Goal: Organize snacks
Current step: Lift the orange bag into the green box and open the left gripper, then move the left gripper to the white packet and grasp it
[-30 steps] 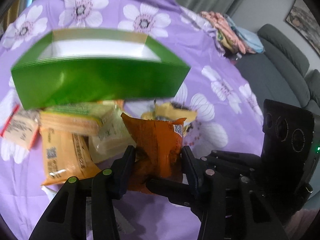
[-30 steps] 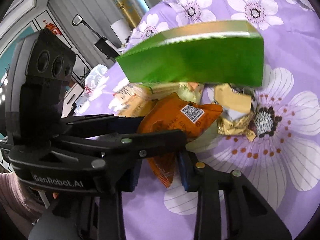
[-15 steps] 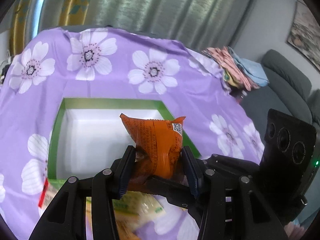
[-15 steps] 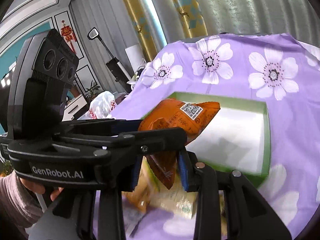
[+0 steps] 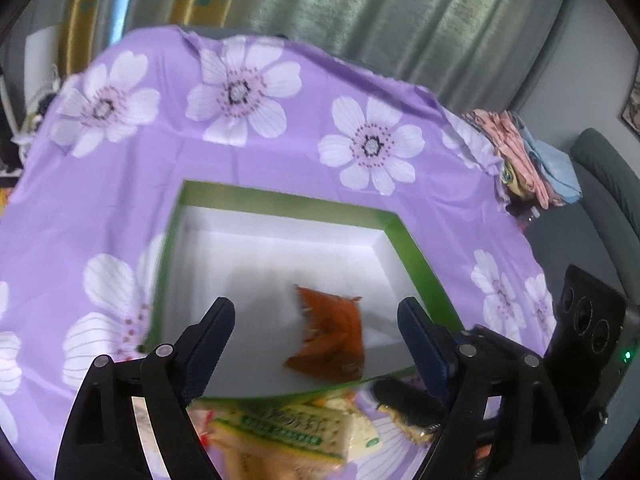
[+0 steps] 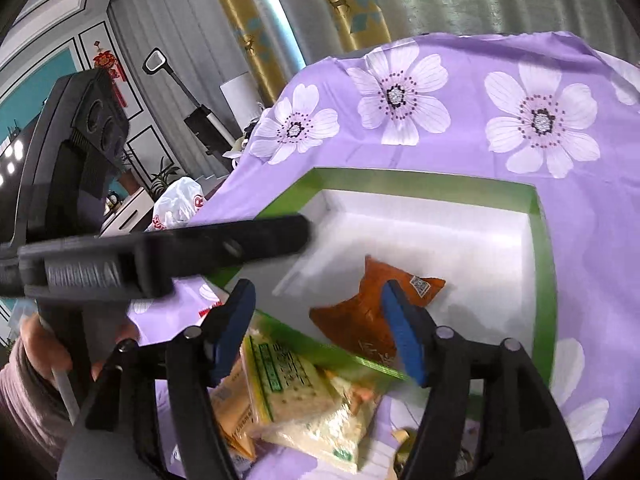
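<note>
While both your left gripper (image 5: 316, 316) and right gripper (image 6: 316, 312) gape empty, pinch the light, crinkly orange packet (image 6: 376, 306) at its sealed edge.

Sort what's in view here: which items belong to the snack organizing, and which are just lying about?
Belongs to the job:
- green box, open
- orange snack packet, lying inside the box
- cracker packet, outside the box's near edge
- both tongs, left and right, open

Just lying about:
- folded clothes
- white plastic bag
</note>
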Action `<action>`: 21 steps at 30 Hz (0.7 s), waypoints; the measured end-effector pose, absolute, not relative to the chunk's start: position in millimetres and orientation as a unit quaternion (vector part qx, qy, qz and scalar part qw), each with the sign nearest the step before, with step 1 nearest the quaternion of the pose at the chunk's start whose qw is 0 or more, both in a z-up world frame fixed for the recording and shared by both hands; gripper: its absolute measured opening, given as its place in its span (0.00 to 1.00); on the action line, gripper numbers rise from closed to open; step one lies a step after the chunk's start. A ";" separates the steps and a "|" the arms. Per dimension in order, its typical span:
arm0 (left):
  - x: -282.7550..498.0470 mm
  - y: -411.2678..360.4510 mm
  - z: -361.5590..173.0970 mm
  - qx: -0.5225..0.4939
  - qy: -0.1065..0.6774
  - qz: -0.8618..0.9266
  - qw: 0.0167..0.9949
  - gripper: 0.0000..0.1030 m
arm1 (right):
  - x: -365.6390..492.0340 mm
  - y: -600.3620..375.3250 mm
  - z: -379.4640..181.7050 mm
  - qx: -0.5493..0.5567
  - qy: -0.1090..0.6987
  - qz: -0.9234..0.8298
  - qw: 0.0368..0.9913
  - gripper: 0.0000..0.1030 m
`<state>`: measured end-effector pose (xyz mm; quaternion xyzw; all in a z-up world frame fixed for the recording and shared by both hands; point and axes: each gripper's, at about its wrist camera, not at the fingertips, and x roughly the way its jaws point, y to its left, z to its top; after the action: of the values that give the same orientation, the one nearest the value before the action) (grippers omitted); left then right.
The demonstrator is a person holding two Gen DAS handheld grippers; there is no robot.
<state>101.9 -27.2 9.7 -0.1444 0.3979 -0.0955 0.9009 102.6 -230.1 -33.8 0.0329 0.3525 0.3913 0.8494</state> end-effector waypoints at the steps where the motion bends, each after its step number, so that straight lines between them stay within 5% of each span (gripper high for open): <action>1: 99.4 -25.4 11.9 -0.140 0.396 -0.092 0.903 0.81 | 97.3 -236.0 -31.6 0.037 0.350 0.392 0.850 0.66; 21: -14.4 1.9 -17.9 -0.171 0.426 -0.033 0.888 0.81 | 15.0 -262.4 -56.0 0.032 0.389 0.416 0.822 0.71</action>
<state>-14.4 1.9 -17.9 -0.1712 0.4258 -0.0331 0.8879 15.0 -262.4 -56.0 0.0317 0.3885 0.4159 0.8216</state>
